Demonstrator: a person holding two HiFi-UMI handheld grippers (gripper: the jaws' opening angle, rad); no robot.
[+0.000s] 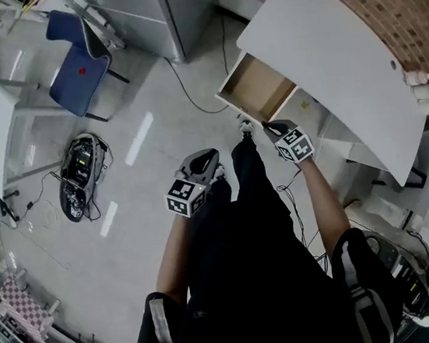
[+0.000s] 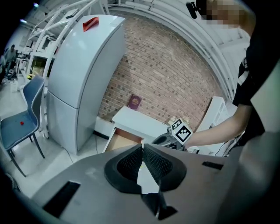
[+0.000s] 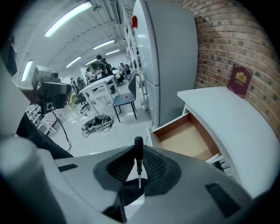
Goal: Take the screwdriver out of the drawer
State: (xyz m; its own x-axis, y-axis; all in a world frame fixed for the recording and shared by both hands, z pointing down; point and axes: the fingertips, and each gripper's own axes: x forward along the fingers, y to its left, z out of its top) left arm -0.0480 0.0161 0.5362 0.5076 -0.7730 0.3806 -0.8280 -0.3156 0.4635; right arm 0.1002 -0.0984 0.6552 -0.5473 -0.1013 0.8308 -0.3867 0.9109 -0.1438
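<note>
Tongs, right gripper view: your right tongs (image 3: 138,154) stand narrow, pads clamped on the screwdriver (image 3: 138,144). Its black handle points away from you and its bare tip points back toward the camera.
Drawer, right gripper view: the drawer (image 3: 181,140) hangs open from the white counter (image 3: 232,118), below and beyond the tongs and well apart from the screwdriver. The part of its floor that shows is bare.
Surroundings, right gripper view: a red book (image 3: 240,81) leans on the brick wall at the counter's back, and a fridge (image 3: 170,57) stands beside the counter.
Tongs, left gripper view: your left tongs (image 2: 142,149) are closed, pad tips touching, with nothing between them.
Across, left gripper view: the right tongs (image 2: 165,139) are raised near the open drawer (image 2: 121,142).
Head view: your left tongs (image 1: 212,166) sit in front of your body. Your right tongs (image 1: 269,129) are just off the drawer's (image 1: 255,87) front. The screwdriver is too small to make out here.
Step in hand: the screwdriver looks to be out and clear of the drawer, so the removal itself seems done.
Next move: keep the clamp firm on the thin shaft, carry it away from the opening, and choose a bare spot on the counter if you set it down.
</note>
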